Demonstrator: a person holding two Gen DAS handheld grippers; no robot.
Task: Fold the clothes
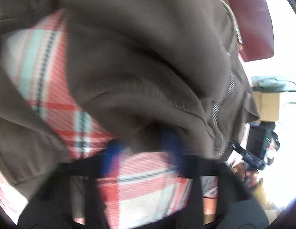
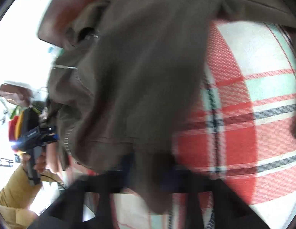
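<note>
Right up close in the left wrist view, the left gripper (image 1: 142,148) has its blue fingers squeezed together on the bottom edge of a brown zip-up jacket (image 1: 140,61). In the right wrist view the right gripper (image 2: 148,164) is also pinched tight on a hanging bit of the same jacket (image 2: 140,80), though the picture is blurry there.

The jacket lies bunched up on a red, white and green checked cloth (image 1: 52,103), with a dark red chair (image 1: 251,19) behind it. Its zipper (image 1: 220,103) runs down one side. It looks lumpy and not flat, so I think the folding has only just begun. Most of the work is still left.

Both grippers point steeply down at the jacket, one on each side. A hand (image 2: 38,162) in a yellow sleeve (image 2: 12,189) holds the left gripper's handle.
</note>
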